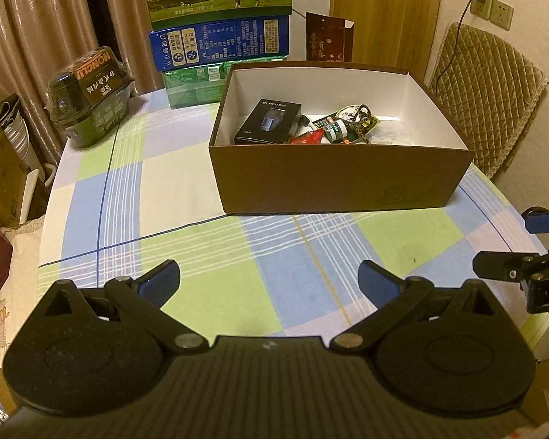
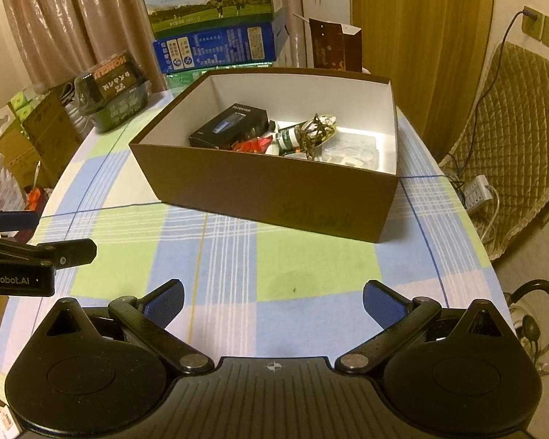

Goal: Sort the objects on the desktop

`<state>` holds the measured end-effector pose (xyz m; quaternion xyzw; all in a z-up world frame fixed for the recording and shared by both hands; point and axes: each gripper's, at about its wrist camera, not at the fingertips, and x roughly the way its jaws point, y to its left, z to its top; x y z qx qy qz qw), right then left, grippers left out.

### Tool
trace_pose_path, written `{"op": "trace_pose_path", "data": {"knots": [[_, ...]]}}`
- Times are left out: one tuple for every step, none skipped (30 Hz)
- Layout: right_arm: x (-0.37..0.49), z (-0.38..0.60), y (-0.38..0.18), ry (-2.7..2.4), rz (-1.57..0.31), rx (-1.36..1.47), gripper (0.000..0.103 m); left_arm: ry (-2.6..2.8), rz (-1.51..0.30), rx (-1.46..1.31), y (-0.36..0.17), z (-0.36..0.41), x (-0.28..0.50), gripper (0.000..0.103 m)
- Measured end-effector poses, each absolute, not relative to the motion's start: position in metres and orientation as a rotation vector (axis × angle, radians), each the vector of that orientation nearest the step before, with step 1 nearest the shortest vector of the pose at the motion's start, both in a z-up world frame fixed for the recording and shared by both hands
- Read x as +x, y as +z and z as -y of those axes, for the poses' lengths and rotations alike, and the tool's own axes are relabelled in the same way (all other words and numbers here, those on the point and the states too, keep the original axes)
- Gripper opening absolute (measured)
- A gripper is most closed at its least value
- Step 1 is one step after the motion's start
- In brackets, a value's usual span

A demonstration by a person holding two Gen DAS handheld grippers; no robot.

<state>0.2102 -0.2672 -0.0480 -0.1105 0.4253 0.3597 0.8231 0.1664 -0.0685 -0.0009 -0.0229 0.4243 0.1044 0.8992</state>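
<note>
A brown cardboard box (image 1: 340,183) with a white inside stands on the checked tablecloth, also in the right wrist view (image 2: 267,197). Inside lie a black shaver box (image 1: 269,121), a red packet (image 1: 309,137), a small green-labelled bottle (image 1: 336,130) and a dark tangled cord (image 1: 362,119); the right wrist view shows them too, with clear plastic packets (image 2: 351,150). My left gripper (image 1: 269,280) is open and empty above the cloth, near the table's front. My right gripper (image 2: 272,301) is open and empty beside it, and its fingers (image 1: 505,267) show at the left view's right edge.
Stacked milk cartons (image 1: 219,29) stand behind the box, a wrapped dark package (image 1: 91,98) at the back left, a brown paper bag (image 1: 327,38) behind. A padded chair (image 1: 490,109) stands right of the table. Boxes and clutter (image 2: 25,139) fill the floor on the left.
</note>
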Motion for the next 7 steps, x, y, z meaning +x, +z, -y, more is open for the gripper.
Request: {"op": "trace_pose_path", "data": {"knots": [[0.21,0.2671,-0.0482,0.764,-0.905,-0.234,0.101,0.215,-0.876,-0.049,-0.0009,0.0677,0.1658,0.102],[0.2102,0.2671,-0.0483,0.765,-0.905,-0.235,0.101,0.213,-0.872,-0.05,-0.0006,0.0668,0.1654,0.102],[0.2102,0.2668,-0.0484,0.765,-0.905,-0.235,0.101,0.212,-0.87,-0.052,-0.0004,0.066,0.1651,0.102],[0.2103,0.2671,-0.0483,0.765,-0.904,-0.235,0.101,0.214,-0.867,-0.051,-0.0002,0.0653,0.165,0.102],[0.2105,0.2671,-0.0483,0.765,-0.905,-0.235,0.101,0.217,-0.864,-0.049,0.0001,0.0647,0.1649,0.102],[0.2105,0.2669,-0.0483,0.766,-0.904,-0.235,0.101,0.22,-0.864,-0.048,0.0002,0.0641,0.1652,0.102],[0.2107,0.267,-0.0482,0.767,-0.904,-0.235,0.101,0.221,-0.865,-0.049,0.0002,0.0632,0.1656,0.102]]}}
